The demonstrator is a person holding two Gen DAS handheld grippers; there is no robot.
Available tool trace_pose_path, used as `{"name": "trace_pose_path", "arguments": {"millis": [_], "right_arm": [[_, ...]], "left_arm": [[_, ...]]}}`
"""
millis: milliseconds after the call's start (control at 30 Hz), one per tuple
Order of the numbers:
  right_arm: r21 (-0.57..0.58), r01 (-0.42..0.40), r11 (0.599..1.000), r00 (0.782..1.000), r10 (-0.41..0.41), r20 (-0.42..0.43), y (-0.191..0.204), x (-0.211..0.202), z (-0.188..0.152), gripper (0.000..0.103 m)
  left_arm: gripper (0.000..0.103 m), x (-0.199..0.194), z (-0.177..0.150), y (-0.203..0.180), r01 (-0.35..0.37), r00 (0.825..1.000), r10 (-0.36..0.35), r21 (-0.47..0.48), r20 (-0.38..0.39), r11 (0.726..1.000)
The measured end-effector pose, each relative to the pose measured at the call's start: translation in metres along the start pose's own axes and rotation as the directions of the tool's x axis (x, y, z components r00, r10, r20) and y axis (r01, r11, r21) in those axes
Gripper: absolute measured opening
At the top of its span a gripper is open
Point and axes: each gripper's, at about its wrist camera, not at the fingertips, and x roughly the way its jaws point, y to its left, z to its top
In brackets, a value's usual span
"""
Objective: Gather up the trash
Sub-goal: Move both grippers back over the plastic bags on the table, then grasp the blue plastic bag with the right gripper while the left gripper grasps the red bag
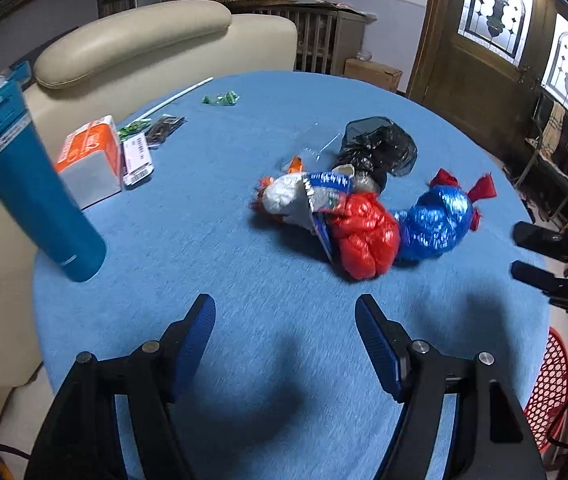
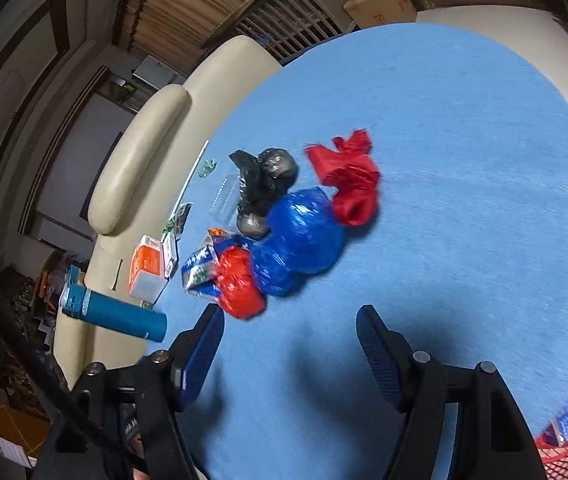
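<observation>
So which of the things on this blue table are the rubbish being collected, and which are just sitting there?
Rubbish, most likely:
blue bag
red bag
black bag
snack wrapper
green wrapper
red basket, probably for collecting it

Just sitting there, probably:
blue bottle
orange box

Both wrist cams look down, prob. close, sharing blue table [image 1: 211, 216] [image 2: 464, 160].

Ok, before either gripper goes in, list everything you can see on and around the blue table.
table: one, blue, round
blue bag: one, tied with red, table centre
red bag: one, touching blue bag
black bag: one, behind those
snack wrapper: one, blue-white, beside red bag
bottle: one, teal, left edge
orange box: one, near bottle
basket: one, red mesh, right of table
sofa: cream, behind
left gripper: open, empty
right gripper: open, empty
</observation>
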Motion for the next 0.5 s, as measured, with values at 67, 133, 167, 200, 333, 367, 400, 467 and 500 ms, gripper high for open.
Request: {"name": "trace_pose_path", "arguments": {"millis": [67,133,167,200,333,367,400,467,500], "right_arm": [[0.021,0.010,1.000,1.000,-0.010,-0.013,0.000,0.011,0.008,0.072],[0.048,0.021,0.999,1.000,-0.020,-0.014,-0.002,0.020,0.014,0.072],[0.064,0.026,0.998,1.000,-0.025,-0.015,-0.004,0.024,0.018,0.072],[0.083,0.034,0.996,0.999,-0.033,-0.020,-0.007,0.030,0.022,0.072],[0.155,0.041,0.987,0.998,-0.033,-0.052,-0.013,0.053,0.034,0.072],[0.171,0.043,0.984,0.998,-0.034,-0.052,-0.013,0.058,0.037,0.072],[0.182,0.038,0.983,0.998,-0.030,-0.046,-0.012,0.062,0.039,0.072],[0.183,0.050,0.982,0.998,-0.043,-0.042,-0.009,0.068,0.044,0.072],[0.185,0.070,0.980,0.997,-0.063,-0.046,-0.008,0.071,0.046,0.072]], "left_arm": [[0.073,0.005,0.008,0.005,0.012,1.000,-0.012,-0.023,-0.002,1.000],[0.073,0.010,0.017,0.008,0.056,0.998,-0.057,-0.049,-0.015,0.997],[0.073,0.014,0.020,0.008,0.078,0.997,-0.080,-0.061,-0.020,0.995],[0.073,0.016,0.023,0.007,0.093,0.995,-0.095,-0.065,-0.024,0.994],[0.068,0.023,0.026,-0.004,0.141,0.989,-0.143,-0.059,-0.042,0.988],[0.062,0.025,0.026,-0.008,0.153,0.987,-0.155,-0.055,-0.046,0.987],[0.059,0.026,0.026,-0.011,0.162,0.985,-0.165,-0.052,-0.049,0.985],[0.058,0.028,0.026,-0.016,0.171,0.984,-0.173,-0.043,-0.052,0.984],[0.058,0.030,0.026,-0.018,0.171,0.984,-0.173,-0.039,-0.053,0.985]]}}
